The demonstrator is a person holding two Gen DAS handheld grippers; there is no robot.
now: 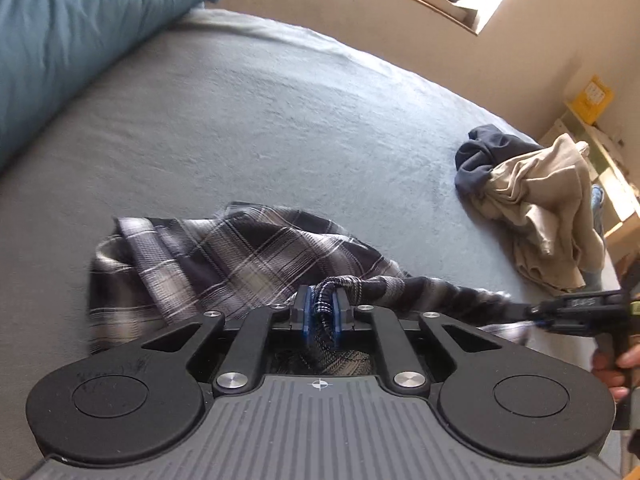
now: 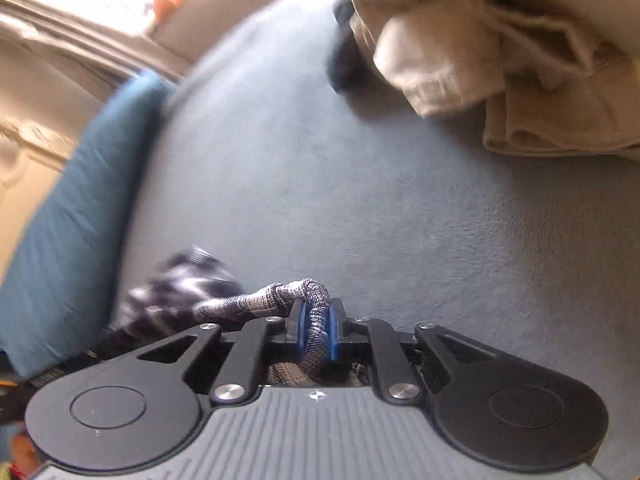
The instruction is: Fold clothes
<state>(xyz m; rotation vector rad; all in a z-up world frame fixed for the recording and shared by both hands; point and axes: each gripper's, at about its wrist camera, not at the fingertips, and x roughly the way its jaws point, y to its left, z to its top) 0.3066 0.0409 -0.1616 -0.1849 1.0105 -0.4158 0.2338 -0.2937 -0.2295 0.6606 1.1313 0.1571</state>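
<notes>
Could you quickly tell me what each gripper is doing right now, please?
Left gripper: closed on the plaid shirt.
Right gripper: closed on a bunched part of the same shirt.

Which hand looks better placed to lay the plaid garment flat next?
Probably left: the left gripper pinches the plaid garment beside its bulk. The right gripper holds only a twisted end.

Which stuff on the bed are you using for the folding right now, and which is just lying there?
In use:
- plaid garment
- left gripper, clamped on it
- right gripper, clamped on it

Just lying there:
- beige garment
- dark garment
- blue pillow
- yellow box
</notes>
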